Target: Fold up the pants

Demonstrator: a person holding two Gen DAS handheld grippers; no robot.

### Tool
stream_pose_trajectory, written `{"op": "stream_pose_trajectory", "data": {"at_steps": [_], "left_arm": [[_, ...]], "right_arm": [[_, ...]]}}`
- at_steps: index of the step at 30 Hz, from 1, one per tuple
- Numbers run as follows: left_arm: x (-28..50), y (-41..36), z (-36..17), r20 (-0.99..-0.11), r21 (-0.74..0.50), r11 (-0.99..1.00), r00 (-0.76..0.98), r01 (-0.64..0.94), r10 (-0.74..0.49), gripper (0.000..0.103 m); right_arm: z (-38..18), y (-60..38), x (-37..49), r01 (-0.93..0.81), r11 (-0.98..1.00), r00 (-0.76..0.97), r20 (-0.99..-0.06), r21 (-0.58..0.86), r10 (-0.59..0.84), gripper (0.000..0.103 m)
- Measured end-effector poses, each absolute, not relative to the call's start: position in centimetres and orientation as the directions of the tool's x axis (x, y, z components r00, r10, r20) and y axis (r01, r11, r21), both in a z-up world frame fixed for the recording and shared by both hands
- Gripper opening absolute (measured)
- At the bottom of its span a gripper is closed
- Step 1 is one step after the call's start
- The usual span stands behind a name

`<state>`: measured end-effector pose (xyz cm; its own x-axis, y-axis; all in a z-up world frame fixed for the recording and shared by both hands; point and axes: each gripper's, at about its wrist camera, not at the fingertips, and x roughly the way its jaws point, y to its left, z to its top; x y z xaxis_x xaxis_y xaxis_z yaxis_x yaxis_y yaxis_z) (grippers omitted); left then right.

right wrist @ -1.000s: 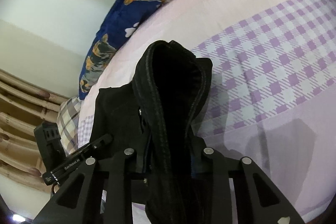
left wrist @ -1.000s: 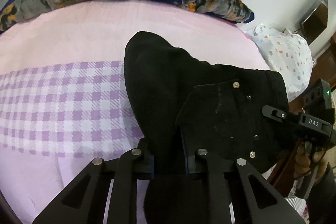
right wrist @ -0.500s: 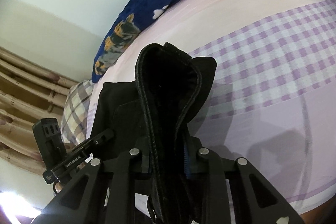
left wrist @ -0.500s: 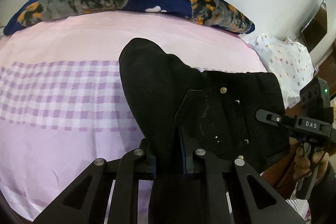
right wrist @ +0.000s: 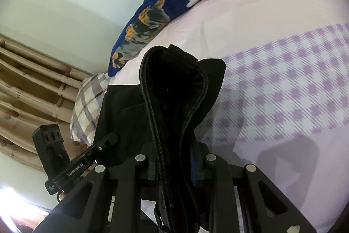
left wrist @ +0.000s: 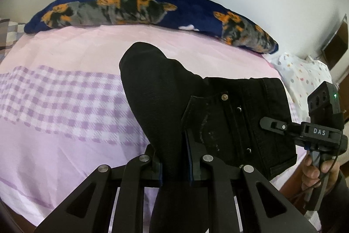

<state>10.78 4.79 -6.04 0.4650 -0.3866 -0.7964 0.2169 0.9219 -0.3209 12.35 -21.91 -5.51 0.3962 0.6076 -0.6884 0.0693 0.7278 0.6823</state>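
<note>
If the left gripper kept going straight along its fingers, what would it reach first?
The left gripper is clamped on the black pants, which bunch ahead of it. Beyond them it would probably meet the pink bedsheet, short of the navy pillow; depth is unclear.

So I've got the black pants [left wrist: 165, 102] up off the bed right now, not lying flat at all. They're dark denim-looking fabric with metal rivets and a button near the pocket, plus thick stitched seams running along the waistband edge [right wrist: 174, 102]. From my left view a bunched fold of cloth humps up in the middle, and the pocket panel hangs stretched out toward the right. From my right view the waistband loops up into a kind of arch, hollow inside, with more fabric draped off to the left. Both ends are pinched and raised, the middle stretched between them.
</note>
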Motion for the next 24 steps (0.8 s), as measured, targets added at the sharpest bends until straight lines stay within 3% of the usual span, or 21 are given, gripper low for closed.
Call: {"op": "stream_pose_trajectory", "data": {"at_steps": [24], "left_arm": [[22.1,8.3,-7.8,-0.820,-0.237,0.956,0.491,0.173,-0.292,0.016]], "right_arm": [[-7.1,-18.2,25.2,0.041,0.712,0.361,-0.675,0.701,0.644,0.020]]}}
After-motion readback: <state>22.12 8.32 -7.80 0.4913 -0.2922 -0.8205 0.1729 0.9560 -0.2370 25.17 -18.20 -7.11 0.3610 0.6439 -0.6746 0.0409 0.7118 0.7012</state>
